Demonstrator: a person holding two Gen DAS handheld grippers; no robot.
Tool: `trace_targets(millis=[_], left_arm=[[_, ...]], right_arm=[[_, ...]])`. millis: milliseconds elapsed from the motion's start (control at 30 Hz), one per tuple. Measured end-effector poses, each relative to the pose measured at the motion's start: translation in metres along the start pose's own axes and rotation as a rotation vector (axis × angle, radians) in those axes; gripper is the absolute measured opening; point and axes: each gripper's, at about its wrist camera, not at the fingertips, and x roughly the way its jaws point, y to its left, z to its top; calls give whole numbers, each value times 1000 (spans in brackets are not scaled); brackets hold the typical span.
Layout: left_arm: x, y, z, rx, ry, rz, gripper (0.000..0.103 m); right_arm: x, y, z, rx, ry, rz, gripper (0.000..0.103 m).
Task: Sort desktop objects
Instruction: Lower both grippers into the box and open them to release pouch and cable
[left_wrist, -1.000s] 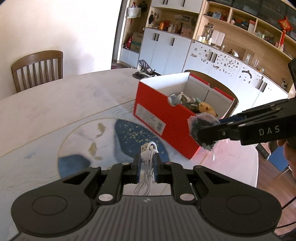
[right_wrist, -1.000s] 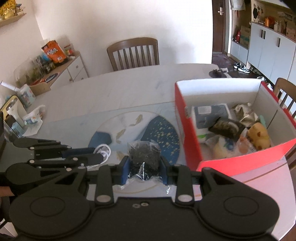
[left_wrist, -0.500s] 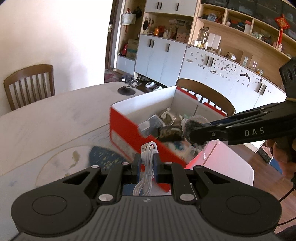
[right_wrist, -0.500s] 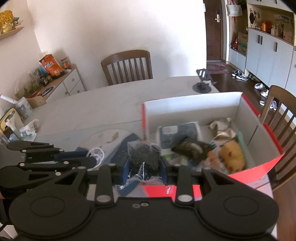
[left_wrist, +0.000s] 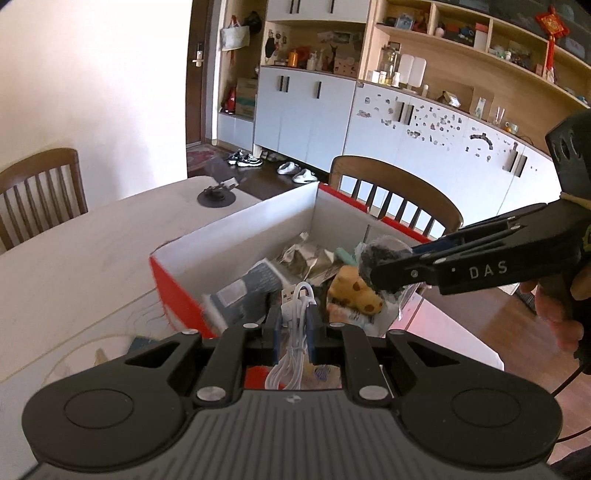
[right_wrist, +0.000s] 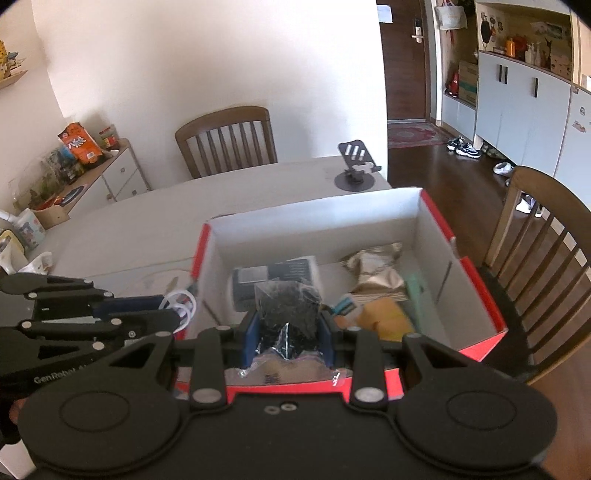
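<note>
— While the left tool (left_wrist: 294, 325) hangs over the near-left corner of the red box (right_wrist: 476, 273), what sits between its fingers?

— A bundled white cable (left_wrist: 295, 314), pinched narrow between the blue pads (left_wrist: 276, 332), its loops poking out past the tips and its tail hanging down behind them. In the right wrist view the same tool (right_wrist: 173, 310) comes in from the left, with the cable's white loops (right_wrist: 181, 301) just outside the box's left wall.

— And the box itself?

— It stands open on the pale desk (left_wrist: 74, 258), near the right edge. Inside, from left to right, lie a grey-and-white packet (right_wrist: 275, 275), a crumpled gold foil bag (right_wrist: 376, 273), a pale green item (right_wrist: 415, 291) along the right wall, and a yellow spotted toy (left_wrist: 354, 290) toward the near side.

— What of the right tool?

— The right tool (right_wrist: 288, 328) is closed on a clear bag of dark bits (right_wrist: 288, 306), held above the box's near wall, over the grey packet. From the left wrist camera that tool (left_wrist: 380, 273) reaches in from the right, marked DAS, with the bag (left_wrist: 384, 254) at its tip above the toy.

— Anything else on the desk?

— A black phone stand (right_wrist: 356, 173) at the far edge, beyond the box. A wooden chair (right_wrist: 225, 142) stands past the far edge and another chair (right_wrist: 543, 266) at the right edge beside the box.
</note>
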Motion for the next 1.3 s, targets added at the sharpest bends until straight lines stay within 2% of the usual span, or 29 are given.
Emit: trace_targets(millis=[300, 667, 1133, 1300], left_arm=[[34, -12, 22, 29, 19, -7, 12], [76, -9, 39, 50, 60, -15, 12], [100, 8, 32, -28, 120, -6, 12], [102, 11, 30, -54, 134, -18, 12]], right_arm=[[7, -28, 5, 1, 13, 4, 33], [23, -38, 4, -12, 53, 26, 33], [68, -44, -4, -49, 156, 9, 33], [73, -45, -8, -55, 177, 8, 36]])
